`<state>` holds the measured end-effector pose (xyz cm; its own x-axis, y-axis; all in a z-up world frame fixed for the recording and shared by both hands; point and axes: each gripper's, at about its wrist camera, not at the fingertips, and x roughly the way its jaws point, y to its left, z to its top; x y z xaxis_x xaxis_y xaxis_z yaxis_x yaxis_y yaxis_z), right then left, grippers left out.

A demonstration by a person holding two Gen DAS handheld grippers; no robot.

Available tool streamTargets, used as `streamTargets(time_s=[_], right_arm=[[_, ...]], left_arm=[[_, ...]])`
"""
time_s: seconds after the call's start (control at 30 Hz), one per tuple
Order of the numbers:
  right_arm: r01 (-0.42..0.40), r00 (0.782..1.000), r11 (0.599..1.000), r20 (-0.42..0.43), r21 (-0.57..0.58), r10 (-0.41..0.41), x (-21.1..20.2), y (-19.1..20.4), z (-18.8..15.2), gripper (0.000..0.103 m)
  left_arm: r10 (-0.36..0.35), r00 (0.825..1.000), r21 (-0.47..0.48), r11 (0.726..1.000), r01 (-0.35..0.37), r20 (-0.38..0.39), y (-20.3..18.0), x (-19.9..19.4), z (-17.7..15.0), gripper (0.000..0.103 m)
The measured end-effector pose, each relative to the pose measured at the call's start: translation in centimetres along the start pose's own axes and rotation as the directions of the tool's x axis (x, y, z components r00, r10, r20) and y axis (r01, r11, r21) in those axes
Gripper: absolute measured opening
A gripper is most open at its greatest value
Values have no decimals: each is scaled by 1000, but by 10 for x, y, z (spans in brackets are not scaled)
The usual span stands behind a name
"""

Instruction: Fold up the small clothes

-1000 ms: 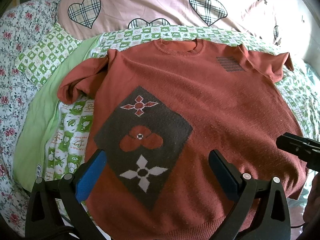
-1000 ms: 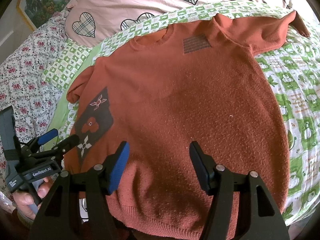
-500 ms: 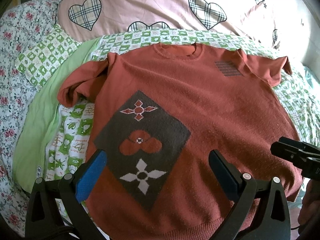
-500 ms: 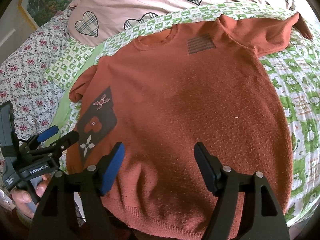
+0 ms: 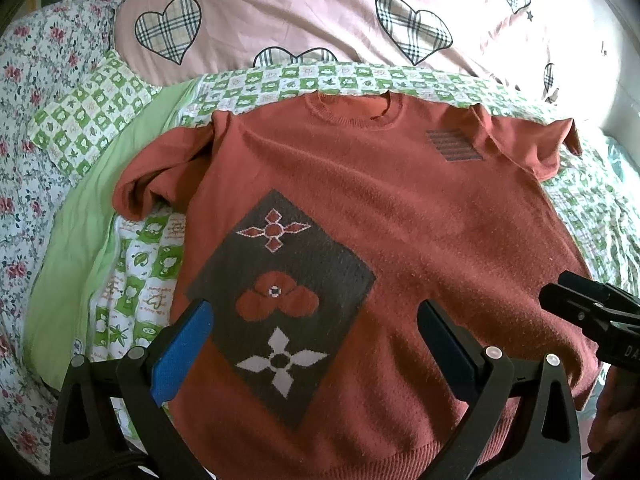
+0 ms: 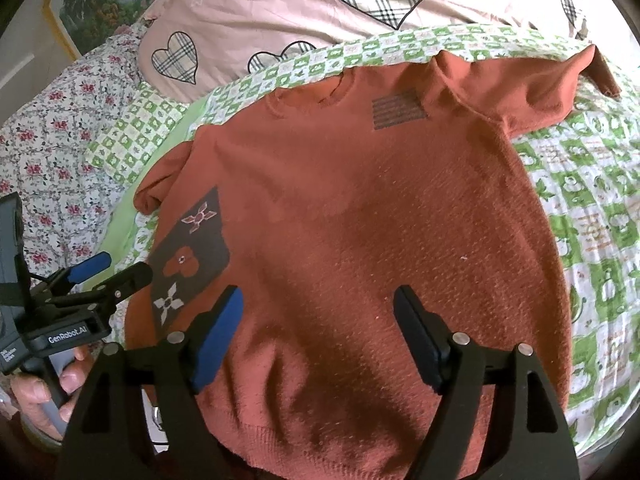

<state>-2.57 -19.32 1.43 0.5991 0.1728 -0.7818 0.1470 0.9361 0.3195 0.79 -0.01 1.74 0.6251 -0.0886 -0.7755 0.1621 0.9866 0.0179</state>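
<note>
Rust-red knit sweater lies flat, front up, on the green checked quilt below the pink heart pillow, with the left gripper and right gripper both spread wide (nothing between their pads) over its hem.

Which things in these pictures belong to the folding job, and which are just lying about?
Belong to the job:
- rust sweater, spread flat
- left tool, open
- right tool, open

Just lying about:
- pink heart pillow
- green checked quilt
- floral sheet
- framed picture
</note>
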Motion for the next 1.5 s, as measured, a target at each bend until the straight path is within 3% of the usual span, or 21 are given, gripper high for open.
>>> streamTargets(time_s=[0.13,0.33,0.53,0.9,1.0,1.07,1.3,1.5], right_arm=[[25,1000,1000,19,-6,-25,-1,-2,2,78],[0,1000,999,13,-35,0,3,0,1,78],[57,998,998,-7,-30,-57,10,-5,4,82],[-56,994,998,93,-11,57,-4,-22,14,83],[-45,993,999,113,18,43,-6,-31,20,87],[-27,995,998,102,56,21,-5,-43,26,93],[10,991,983,132,186,-35,-17,-110,59,94],[122,971,955,167,270,-172,-39,-178,93,94]], left_arm=[[10,1000,9,1000,-10,2,-1,1,1,102],[26,999,18,999,-26,22,-1,2,2,102],[27,999,20,999,-28,22,0,5,6,102],[21,1000,23,1000,-21,6,-7,23,19,102],[20,1000,26,999,-20,2,-10,29,25,102],[19,1000,31,999,-19,0,-13,34,28,102],[23,1000,41,999,-22,-15,-22,52,41,102],[33,999,52,998,-32,-13,-28,68,57,102]])
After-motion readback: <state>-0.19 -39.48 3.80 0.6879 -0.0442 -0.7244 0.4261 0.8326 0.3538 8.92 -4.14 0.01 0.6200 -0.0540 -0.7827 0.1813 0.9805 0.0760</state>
